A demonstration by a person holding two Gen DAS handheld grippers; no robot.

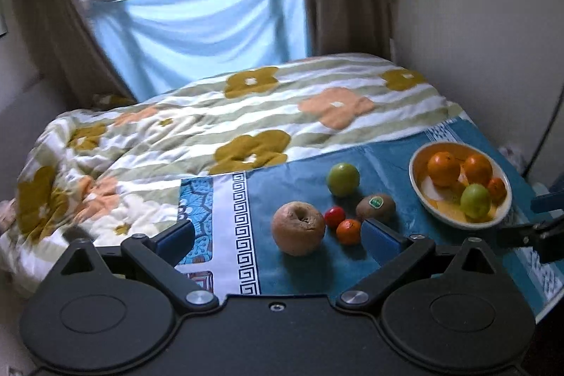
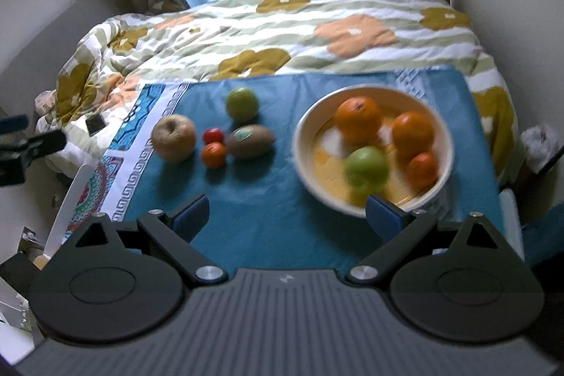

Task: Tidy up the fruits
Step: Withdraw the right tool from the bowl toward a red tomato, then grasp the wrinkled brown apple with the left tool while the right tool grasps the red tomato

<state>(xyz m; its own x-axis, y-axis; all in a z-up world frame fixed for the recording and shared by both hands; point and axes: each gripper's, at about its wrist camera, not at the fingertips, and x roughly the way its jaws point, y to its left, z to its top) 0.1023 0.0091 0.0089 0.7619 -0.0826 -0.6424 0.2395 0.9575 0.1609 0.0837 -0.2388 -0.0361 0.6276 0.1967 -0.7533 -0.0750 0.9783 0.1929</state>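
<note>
Both tongs (image 1: 278,236) (image 2: 287,215) gape above the cloth (image 2: 268,199), nothing between.

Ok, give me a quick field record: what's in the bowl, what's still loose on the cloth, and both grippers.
surface: blue cloth over a bed
bowl: right side of cloth
in bowl: two oranges, one small orange, one green apple
loose on cloth: brown apple, green apple, kiwi, small red fruit, small orange fruit
loose group: left of bowl, close together
left gripper: open, empty
right gripper: open, empty, near bowl's front rim
</note>
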